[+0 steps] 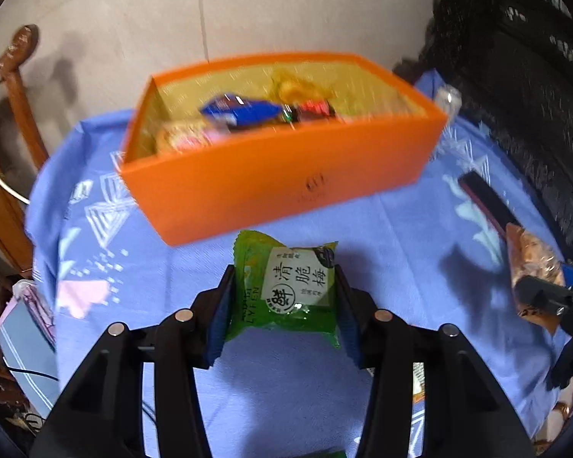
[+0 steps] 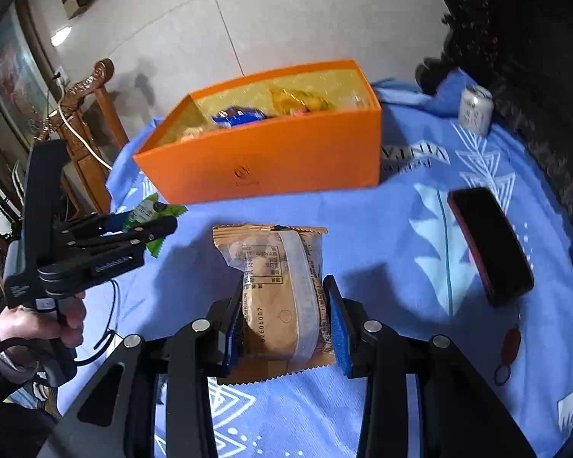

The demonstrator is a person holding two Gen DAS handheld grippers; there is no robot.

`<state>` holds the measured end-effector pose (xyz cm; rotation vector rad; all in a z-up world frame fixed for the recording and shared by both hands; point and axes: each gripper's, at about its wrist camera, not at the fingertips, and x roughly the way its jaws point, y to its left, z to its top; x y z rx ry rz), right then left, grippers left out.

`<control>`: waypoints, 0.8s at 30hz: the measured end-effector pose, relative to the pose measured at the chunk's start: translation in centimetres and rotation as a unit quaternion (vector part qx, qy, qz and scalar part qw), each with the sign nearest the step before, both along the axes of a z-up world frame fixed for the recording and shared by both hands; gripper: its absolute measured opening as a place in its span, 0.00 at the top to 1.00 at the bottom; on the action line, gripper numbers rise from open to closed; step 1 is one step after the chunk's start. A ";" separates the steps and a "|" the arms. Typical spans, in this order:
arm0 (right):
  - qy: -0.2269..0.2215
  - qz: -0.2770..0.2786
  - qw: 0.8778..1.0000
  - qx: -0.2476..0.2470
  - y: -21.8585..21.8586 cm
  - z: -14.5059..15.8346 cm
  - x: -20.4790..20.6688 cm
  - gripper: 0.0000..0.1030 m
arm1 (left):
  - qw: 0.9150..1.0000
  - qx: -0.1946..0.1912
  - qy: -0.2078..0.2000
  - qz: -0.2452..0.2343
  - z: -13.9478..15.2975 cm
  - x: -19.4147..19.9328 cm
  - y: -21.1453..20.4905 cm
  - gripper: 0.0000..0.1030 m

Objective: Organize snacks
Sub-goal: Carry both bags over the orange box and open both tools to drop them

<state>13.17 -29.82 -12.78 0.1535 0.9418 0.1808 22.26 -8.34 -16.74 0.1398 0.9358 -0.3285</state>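
Both snacks gripped, heading for the orange box (image 2: 271, 160)!
The green plum packet (image 1: 286, 290) is sitting clamped between the left gripper (image 1: 284, 305) fingers, the brown cake packet (image 2: 282, 301) pinched by the right gripper (image 2: 284, 324), both hovering over the blue-clothed counter (image 2: 401, 248). Next, I'd say: carrying each over the box rim, then releasing among the snacks inside.

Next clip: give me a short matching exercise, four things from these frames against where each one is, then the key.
Things:
1. green packet
2. brown packet
3. blue packet
4. can

Places:
A. inside the orange box
B. between the right gripper fingers
C. standing on the cloth right of the box
D. between the left gripper fingers

Pairs: 1-D, 2-B, 3-A, 4-C
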 end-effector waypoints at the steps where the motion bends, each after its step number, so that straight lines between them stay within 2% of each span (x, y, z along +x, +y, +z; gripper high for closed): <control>1: -0.005 0.003 1.000 -0.001 0.1 0.4 0.3 0.63 | 1.000 -0.002 -0.003 0.005 0.7 0.1 0.3 0.54; 7: -0.045 0.027 0.999 -0.005 1.1 4.0 3.4 0.63 | 0.999 -0.008 -0.029 0.033 5.5 2.0 1.6 0.54; 16: -0.112 0.033 0.993 -0.013 2.0 10.2 10.3 0.63 | 0.995 -0.025 -0.071 0.060 12.2 7.8 2.0 0.54; 20: -0.128 0.027 0.991 -0.016 2.0 11.7 13.1 0.63 | 0.994 -0.023 -0.081 0.065 13.9 10.2 1.7 0.54; 24: -0.131 0.026 0.991 -0.020 2.1 12.0 15.0 0.63 | 0.994 -0.019 -0.087 0.066 14.5 12.3 1.4 0.54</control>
